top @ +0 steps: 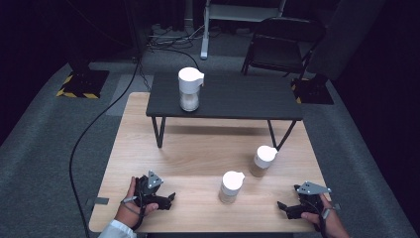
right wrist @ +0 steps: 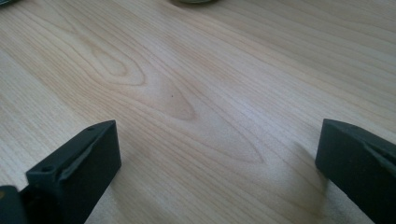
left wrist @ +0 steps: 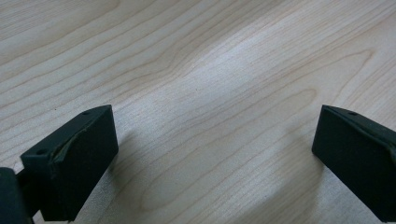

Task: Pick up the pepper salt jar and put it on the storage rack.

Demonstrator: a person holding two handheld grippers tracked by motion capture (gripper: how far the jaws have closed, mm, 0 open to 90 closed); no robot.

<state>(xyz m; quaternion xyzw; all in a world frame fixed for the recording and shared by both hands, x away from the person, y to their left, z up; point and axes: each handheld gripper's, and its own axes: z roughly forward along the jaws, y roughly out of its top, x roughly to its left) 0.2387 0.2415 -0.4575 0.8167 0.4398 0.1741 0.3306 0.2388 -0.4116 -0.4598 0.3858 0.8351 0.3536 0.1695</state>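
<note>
Left gripper (top: 170,198): held low at the near left of the worktop (top: 198,148); fingers (left wrist: 70,163) spread wide, with bare wood seen between them in the left gripper view.
Right gripper (top: 281,206): held low at the near right edge; fingers (right wrist: 74,172) spread wide, nothing pinched.
Near jar (top: 231,187): white-lidded, upright on the worktop between the two grippers, apart from both.
Second jar (top: 262,160): upright, farther back and to the right of the near jar.
Third jar (top: 189,89): upright on the small dark table (top: 237,96) set at the far end.
</note>
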